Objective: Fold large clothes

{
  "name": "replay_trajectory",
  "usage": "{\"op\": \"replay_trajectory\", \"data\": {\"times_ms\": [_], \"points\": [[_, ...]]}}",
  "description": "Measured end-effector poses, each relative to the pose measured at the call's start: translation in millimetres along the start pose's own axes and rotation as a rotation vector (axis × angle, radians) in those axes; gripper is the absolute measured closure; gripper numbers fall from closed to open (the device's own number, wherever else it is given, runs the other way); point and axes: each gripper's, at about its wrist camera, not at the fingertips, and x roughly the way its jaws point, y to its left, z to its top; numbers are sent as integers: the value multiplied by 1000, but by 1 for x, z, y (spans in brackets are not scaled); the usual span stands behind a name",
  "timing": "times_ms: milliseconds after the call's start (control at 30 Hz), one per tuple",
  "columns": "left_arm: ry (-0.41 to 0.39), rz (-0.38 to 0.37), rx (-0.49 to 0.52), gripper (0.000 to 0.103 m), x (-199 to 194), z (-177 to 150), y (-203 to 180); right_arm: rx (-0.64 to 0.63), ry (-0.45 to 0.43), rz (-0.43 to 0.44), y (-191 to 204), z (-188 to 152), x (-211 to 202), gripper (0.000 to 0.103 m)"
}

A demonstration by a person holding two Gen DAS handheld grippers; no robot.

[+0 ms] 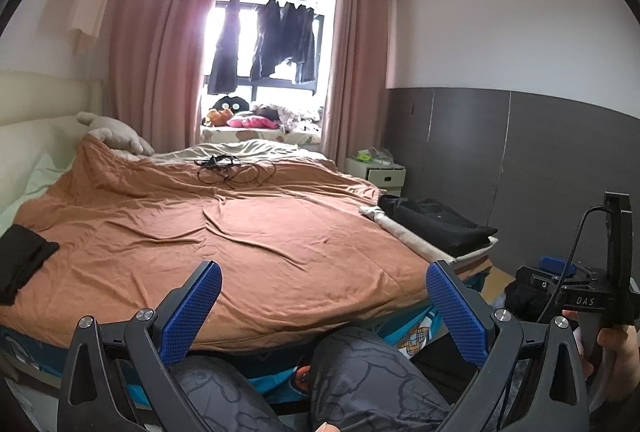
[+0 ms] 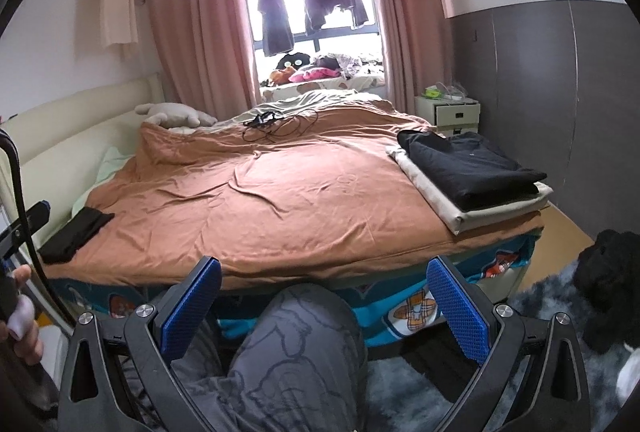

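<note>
The left gripper (image 1: 324, 306) is standing wide open at the bottom centre of its view, holding nothing; its blue pads (image 1: 192, 312) are framing the person's patterned trouser knees (image 1: 360, 372). The right gripper (image 2: 324, 306) is likewise gaping fully, with nothing between its fingers, above one knee (image 2: 296, 344). Both are pointing at a bed covered by an orange-brown duvet (image 2: 280, 199), which is filling the centre of each frame. A folded black garment (image 2: 468, 163) is lying on a folded beige sheet (image 2: 472, 211) at the right edge of the bed. Another black garment (image 2: 76, 232) is resting at the left edge. A dark heap of clothes (image 2: 612, 292) is sitting on the grey rug (image 2: 540, 308) at the lower right. Black cables (image 1: 232, 169) are lying tangled near the far end of the duvet.
</note>
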Motion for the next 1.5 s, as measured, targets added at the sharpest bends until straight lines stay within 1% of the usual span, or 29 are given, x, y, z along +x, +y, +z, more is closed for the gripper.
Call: {"op": "replay_trajectory", "data": {"times_ms": [100, 333, 600, 1233, 1500], "points": [[-2, 5, -15, 1, 0, 1, 2, 5, -1, -2, -1, 0, 1, 0], [-3, 10, -12, 1, 0, 0, 2, 29, 19, 19, -5, -1, 5, 0], [1, 16, -16, 1, -3, -2, 0, 11, 13, 19, -3, -2, 5, 0], [-22, 29, -16, 1, -11, -5, -3, 4, 8, 13, 0, -4, 3, 0], [-8, 30, -32, 1, -8, -7, 0, 3, 8, 12, 0, -4, 2, 0]]}}
